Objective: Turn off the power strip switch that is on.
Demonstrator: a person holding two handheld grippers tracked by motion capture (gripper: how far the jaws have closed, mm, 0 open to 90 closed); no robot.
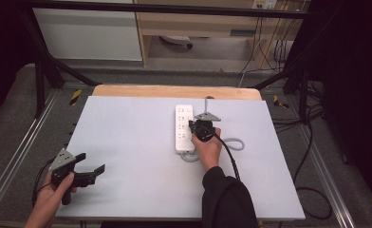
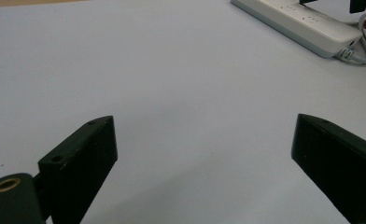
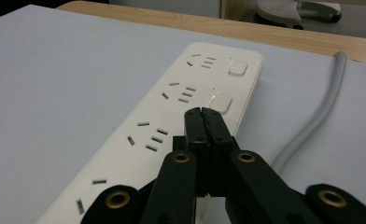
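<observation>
Strip [image 1: 184, 128] lies right of centre in the high view, on the white worktop [image 1: 127, 156], its grey cable [image 1: 235, 142] looping at its right. Right gripper [image 3: 203, 113], jaws closed with nothing between them, tips at the strip's second switch [image 3: 220, 102]. Left gripper [image 1: 89, 172] at lower left, jaws wide open and empty, over bare worktop.

Power strip [image 2: 302, 21] end cropped above
</observation>
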